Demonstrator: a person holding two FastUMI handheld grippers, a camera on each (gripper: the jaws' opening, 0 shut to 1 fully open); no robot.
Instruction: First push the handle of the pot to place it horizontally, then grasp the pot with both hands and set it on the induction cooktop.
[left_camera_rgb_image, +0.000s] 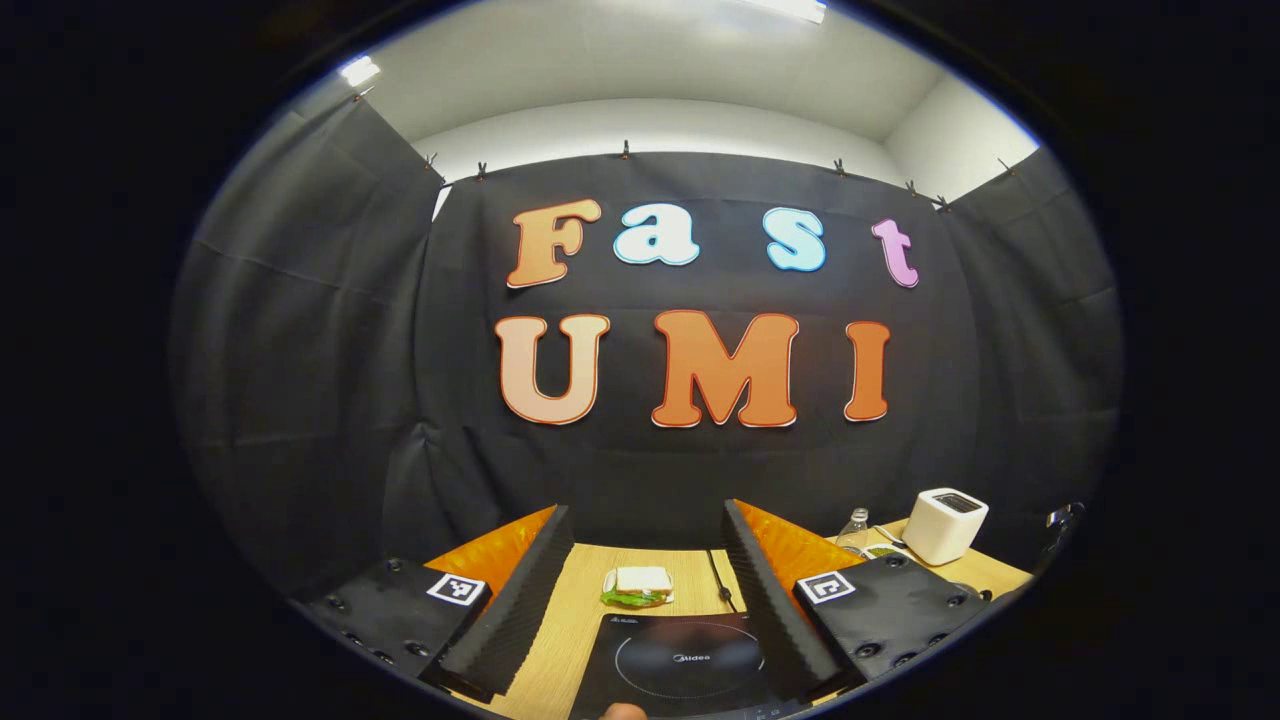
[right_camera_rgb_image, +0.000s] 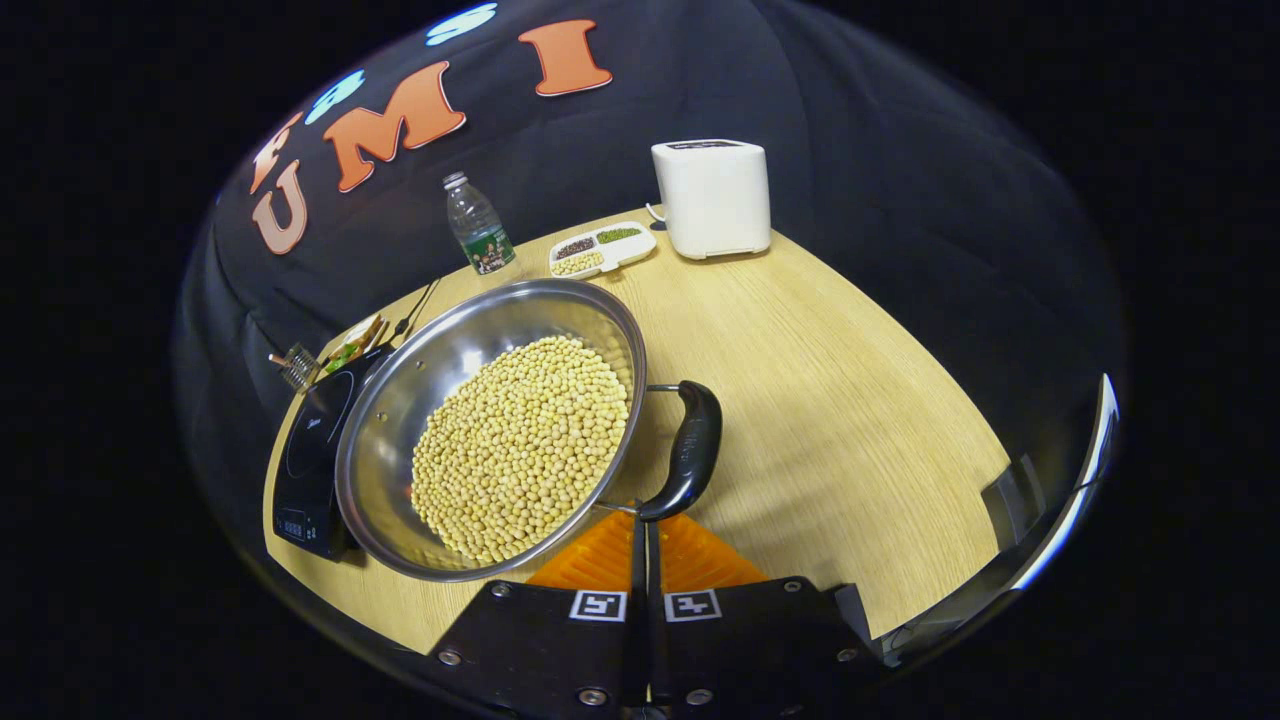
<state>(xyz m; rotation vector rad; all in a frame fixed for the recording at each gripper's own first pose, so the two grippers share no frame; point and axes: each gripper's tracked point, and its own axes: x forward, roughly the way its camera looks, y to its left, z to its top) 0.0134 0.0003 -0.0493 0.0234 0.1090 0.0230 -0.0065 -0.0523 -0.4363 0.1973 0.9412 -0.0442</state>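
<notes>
Pot (right_camera_rgb_image: 490, 430) sits beside the cooktop (right_camera_rgb_image: 310, 455), full of beans (right_camera_rgb_image: 520, 445). Right gripper (right_camera_rgb_image: 645, 520) points at the handle's (right_camera_rgb_image: 688, 450) near end, 2 fingers pressed together. Left gripper (left_camera_rgb_image: 645, 590) hovers level over the cooktop, fingers wide. Bare table (right_camera_rgb_image: 830, 400) right of the handle.

One pot (right_camera_rgb_image: 490, 430) stands on the counter (right_camera_rgb_image: 850, 420), with one black handle (right_camera_rgb_image: 688, 452) showing on its near side and a heap of beans (right_camera_rgb_image: 520, 460), too many to count, inside it. There is one cooktop (left_camera_rgb_image: 685, 665), one white toaster (right_camera_rgb_image: 712, 198), one plastic bottle (right_camera_rgb_image: 478, 236) and one sandwich (left_camera_rgb_image: 638, 586). One white tray (right_camera_rgb_image: 603, 248) has three compartments, each filled with a different kind of grain. One black cord (left_camera_rgb_image: 718, 580) runs behind the cooktop. Two claws show: the left claw (left_camera_rgb_image: 640, 600) and the right claw (right_camera_rgb_image: 645, 560).
</notes>
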